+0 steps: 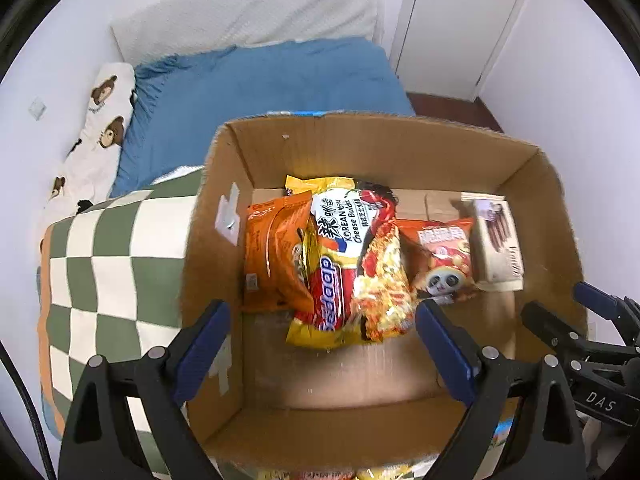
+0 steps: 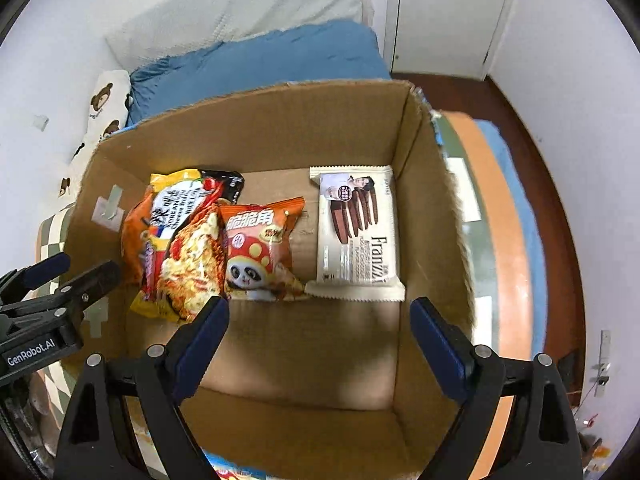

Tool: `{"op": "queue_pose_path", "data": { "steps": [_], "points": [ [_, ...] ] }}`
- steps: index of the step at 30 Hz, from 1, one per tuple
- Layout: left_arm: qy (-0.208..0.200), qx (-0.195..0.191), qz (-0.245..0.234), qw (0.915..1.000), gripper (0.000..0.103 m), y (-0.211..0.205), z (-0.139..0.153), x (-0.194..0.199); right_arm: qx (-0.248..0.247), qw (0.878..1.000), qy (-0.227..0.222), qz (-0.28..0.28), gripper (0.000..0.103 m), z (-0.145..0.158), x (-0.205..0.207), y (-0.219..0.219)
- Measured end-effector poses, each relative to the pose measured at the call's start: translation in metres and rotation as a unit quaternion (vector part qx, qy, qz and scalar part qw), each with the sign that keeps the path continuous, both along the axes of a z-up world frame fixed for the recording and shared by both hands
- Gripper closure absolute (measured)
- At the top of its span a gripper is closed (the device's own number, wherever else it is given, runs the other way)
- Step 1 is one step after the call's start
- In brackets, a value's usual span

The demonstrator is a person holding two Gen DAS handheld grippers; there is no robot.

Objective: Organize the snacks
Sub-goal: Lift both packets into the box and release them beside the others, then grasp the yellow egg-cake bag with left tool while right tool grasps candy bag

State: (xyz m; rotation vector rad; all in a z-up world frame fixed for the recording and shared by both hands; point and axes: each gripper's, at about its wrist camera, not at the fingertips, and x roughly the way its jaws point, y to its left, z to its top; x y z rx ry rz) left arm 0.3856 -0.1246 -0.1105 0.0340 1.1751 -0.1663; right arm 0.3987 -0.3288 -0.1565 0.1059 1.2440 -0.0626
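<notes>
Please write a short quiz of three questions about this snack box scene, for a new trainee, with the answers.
1. True or false: the cream Franzzi biscuit pack lies inside the cardboard box.
2. Which packet touches the noodle packet on its side toward the biscuit pack? A) the panda snack bag B) a green bottle C) a blue tin
3. Fill in: both the left hand-held gripper and the right hand-held gripper are ____ and hold nothing.

Key: 1 true; 2 A; 3 open.
</notes>
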Motion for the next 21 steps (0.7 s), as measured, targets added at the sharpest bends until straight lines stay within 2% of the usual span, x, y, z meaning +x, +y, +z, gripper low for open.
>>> {"op": "queue_pose_path", "data": {
  "steps": [10, 21],
  "points": [
    [-0.075, -0.005, 0.002, 0.9972, 0.009, 0.012, 0.053, -0.076, -0.012, 0.997, -0.081, -0.002, 0.009, 0.058, -0.071, 0.012],
    [-0.124, -0.013, 0.002, 0.9921, 0.009, 0.021, 0.097, -0.144, -0.019, 0.990, -0.142, 0.006, 0.009, 0.116, -0.152, 0.026]
  ]
}}
